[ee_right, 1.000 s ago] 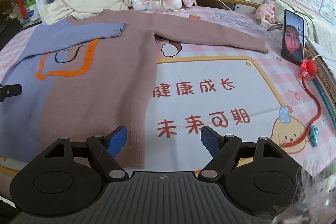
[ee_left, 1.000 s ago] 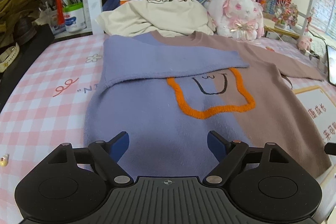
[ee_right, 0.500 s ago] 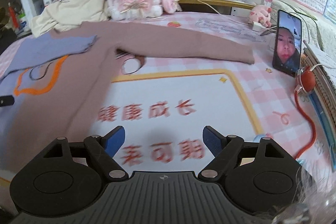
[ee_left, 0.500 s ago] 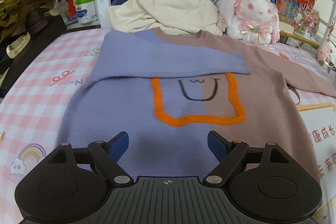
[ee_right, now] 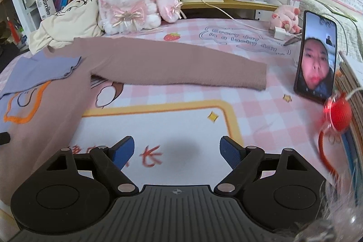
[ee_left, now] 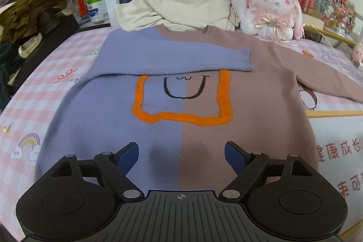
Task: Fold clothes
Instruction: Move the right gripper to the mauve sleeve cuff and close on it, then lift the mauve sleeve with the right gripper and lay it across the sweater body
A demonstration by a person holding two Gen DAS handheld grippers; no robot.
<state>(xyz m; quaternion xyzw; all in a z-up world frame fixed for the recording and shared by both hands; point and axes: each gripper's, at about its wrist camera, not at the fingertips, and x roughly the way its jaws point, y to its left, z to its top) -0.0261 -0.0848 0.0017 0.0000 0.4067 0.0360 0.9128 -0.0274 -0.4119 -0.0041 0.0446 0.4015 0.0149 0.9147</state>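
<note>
Tools (ee_left: 181, 157) (ee_right: 175, 151) gape; phone (ee_right: 316, 62) beside sleeve (ee_right: 181, 67).

Left hand-held gripper (ee_left: 181, 157) now centred over sweater (ee_left: 172, 133); right hand-held gripper (ee_right: 176, 152) swung rightward (over mat (ee_right: 181, 124)).

The left hand-held gripper (ee_left: 181, 157) points forward, level, its two blue-padded fingers (ee_left: 127, 157) spread wide apart with nothing between them. The right hand-held gripper (ee_right: 176, 151) stands likewise: fingers (ee_right: 231, 153) splayed wide, gripping nothing, aimed straight ahead.
</note>
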